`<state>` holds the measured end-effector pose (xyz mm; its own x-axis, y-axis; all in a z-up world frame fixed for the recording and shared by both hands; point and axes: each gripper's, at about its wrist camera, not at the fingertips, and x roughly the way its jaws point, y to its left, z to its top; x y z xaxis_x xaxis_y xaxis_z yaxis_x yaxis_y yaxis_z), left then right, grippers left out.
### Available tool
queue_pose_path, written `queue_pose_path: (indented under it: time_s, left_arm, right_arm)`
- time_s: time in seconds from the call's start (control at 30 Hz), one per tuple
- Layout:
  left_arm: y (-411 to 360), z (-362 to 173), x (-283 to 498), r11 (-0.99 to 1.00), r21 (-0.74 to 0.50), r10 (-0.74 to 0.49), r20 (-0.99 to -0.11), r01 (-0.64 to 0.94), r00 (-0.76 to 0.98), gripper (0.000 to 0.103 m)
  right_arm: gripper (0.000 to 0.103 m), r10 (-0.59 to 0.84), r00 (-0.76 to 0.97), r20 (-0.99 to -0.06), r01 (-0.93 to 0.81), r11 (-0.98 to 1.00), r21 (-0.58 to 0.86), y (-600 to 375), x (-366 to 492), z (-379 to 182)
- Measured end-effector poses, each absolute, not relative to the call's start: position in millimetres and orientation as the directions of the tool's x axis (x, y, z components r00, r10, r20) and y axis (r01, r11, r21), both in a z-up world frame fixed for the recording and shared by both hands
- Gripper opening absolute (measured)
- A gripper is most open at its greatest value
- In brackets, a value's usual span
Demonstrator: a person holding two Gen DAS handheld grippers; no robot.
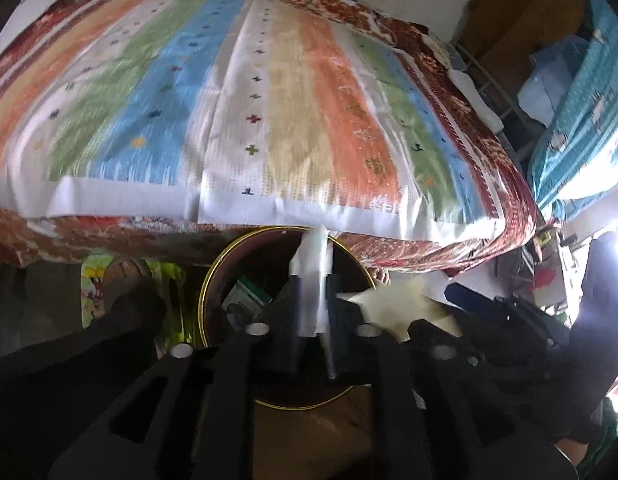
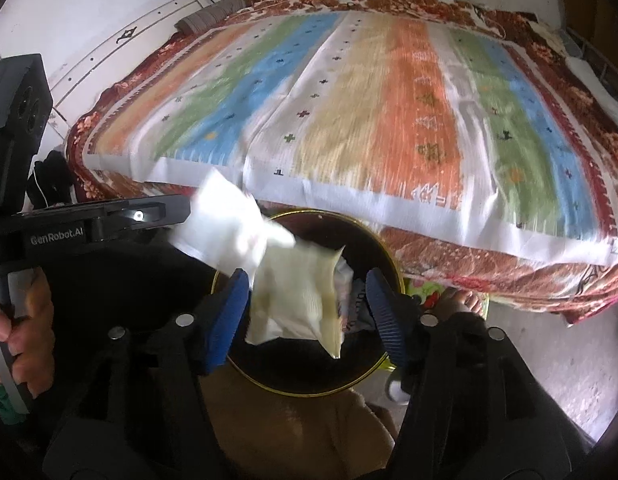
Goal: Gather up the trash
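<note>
Bin: dark round trash bin (image 2: 309,384) with a gold rim, on the floor right at the near edge of the bed, both tongs hanging over its mouth.
Already in the bin: some printed packaging (image 1: 245,300) on the left side, can't read what it is.
Left gripper (image 1: 312,280): jaws narrow, a thin white paper piece (image 1: 309,272) standing upright between the fingers. Can't tell if the pads are really pinching it or it's just sitting there.
Right gripper (image 2: 305,280): blue pads spread wide, a cream wrapper (image 2: 297,296) in the gap over the bin. It's up against the left pad, clear of the right one, so not clamped.
Bed: striped cover (image 2: 349,120) in orange, green, blue and white, nothing loose lying on it that I can see.
Person: a hand (image 2: 21,332) on the left gripper's handle at far left, a foot (image 2: 465,300) on the floor right of the bin.
</note>
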<state>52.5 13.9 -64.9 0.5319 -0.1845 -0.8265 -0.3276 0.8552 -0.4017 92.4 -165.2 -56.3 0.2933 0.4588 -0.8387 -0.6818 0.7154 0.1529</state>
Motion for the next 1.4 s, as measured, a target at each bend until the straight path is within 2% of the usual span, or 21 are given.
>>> queue_pose_path:
  time_s: [0.03, 0.1, 0.23, 0.37, 0.43, 0.5, 0.67, 0.73, 0.77, 1.03, 1.4]
  left_arm:
    - [16, -66, 52, 0.849, -0.405, -0.182, -0.828, -0.34, 0.531, 0.03]
    - [17, -64, 50, 0.845, -0.407, -0.177, -0.824, -0.346, 0.538, 0.032]
    - [18, -59, 45, 0.85, -0.409, -0.174, -0.814, -0.332, 0.555, 0.045]
    - [11, -54, 35, 0.873, -0.389, -0.172, -0.81, -0.293, 0.561, 0.053]
    - [4, -54, 28, 0.894, -0.356, -0.155, -0.816, -0.272, 0.557, 0.064]
    - [-2, -55, 21, 0.916, -0.327, -0.157, -0.824, -0.232, 0.545, 0.071]
    - [-4, -52, -5, 0.932, -0.303, -0.146, -0.814, -0.197, 0.563, 0.086]
    - [-8, -52, -12, 0.936, -0.303, -0.153, -0.807, -0.178, 0.571, 0.097]
    - [-9, -52, -15, 0.938, -0.297, -0.144, -0.805, -0.18, 0.576, 0.097]
    - [-19, -58, -18, 0.961, -0.213, -0.071, -0.806, -0.176, 0.587, 0.097]
    - [-16, -58, -17, 0.952, -0.244, -0.091, -0.806, -0.187, 0.585, 0.097]
  right_arm:
    - [0.06, 0.452, 0.296, -0.841, -0.679, 0.719, 0.148, -165, 93, -57]
    - [0.062, 0.454, 0.295, -0.841, -0.677, 0.72, 0.152, -165, 92, -57]
    - [0.066, 0.477, 0.318, -0.819, -0.678, 0.718, 0.155, -170, 88, -49]
    - [0.068, 0.508, 0.332, -0.795, -0.692, 0.704, 0.161, -179, 78, -41]
    - [0.072, 0.526, 0.331, -0.783, -0.693, 0.699, 0.177, -184, 74, -38]
    - [0.072, 0.53, 0.342, -0.776, -0.693, 0.7, 0.173, -191, 67, -36]
    - [0.085, 0.526, 0.375, -0.763, -0.693, 0.706, 0.146, -207, 48, -36]
    - [0.091, 0.528, 0.381, -0.759, -0.683, 0.714, 0.154, -213, 43, -37]
    - [0.094, 0.534, 0.382, -0.754, -0.678, 0.716, 0.164, -216, 42, -37]
    - [0.094, 0.565, 0.403, -0.721, -0.662, 0.723, 0.197, -224, 35, -37]
    - [0.094, 0.58, 0.382, -0.72, -0.671, 0.71, 0.217, -222, 35, -40]
